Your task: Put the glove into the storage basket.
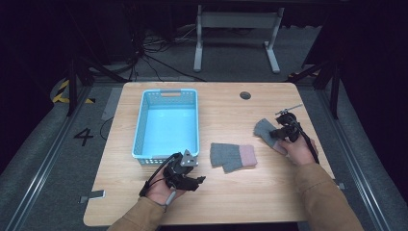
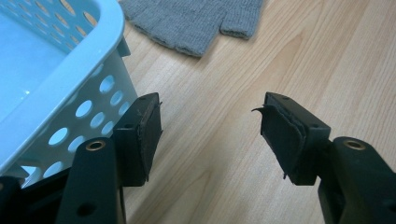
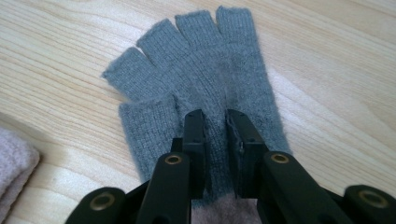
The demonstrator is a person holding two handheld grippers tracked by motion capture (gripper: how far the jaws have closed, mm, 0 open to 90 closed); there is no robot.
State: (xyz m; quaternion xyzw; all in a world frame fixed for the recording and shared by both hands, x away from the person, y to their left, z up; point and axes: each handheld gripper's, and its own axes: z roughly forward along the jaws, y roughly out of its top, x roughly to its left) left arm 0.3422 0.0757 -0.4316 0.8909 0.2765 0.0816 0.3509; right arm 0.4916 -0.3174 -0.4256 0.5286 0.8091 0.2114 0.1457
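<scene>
from the high view, i read the step as picking up the glove (image 1: 265, 131) on the right side of the desk (image 1: 226, 202); my right claw (image 1: 281, 132) is down on it, near the right edge. a second glove (image 1: 233, 157) lies flat near the middle of the desk, just right of the blue basket (image 1: 166, 124), which looks empty. my left claw (image 1: 185, 177) rests low by the basket's near corner, holding nothing.

in the left gripper view, the left claw's jaws stand spread over bare wood, the basket wall (image 2: 70, 93) just beside one jaw and the middle glove (image 2: 194, 21) farther off, untouched.

in the right gripper view, the right claw (image 3: 215, 122) has its jaws drawn close together, pinching a ridge of knit at the glove's palm. the glove (image 3: 196, 70) is grey, fingerless, with four short finger stubs and a thumb fanned flat on the wood, and a pinkish cuff (image 3: 224, 217) under the jaws. it looks soft and limp.

next, i judge, the pinch has to hold firm, then a straight lift and a carry over to the basket, with the cloth hanging clear of the rim.
</scene>
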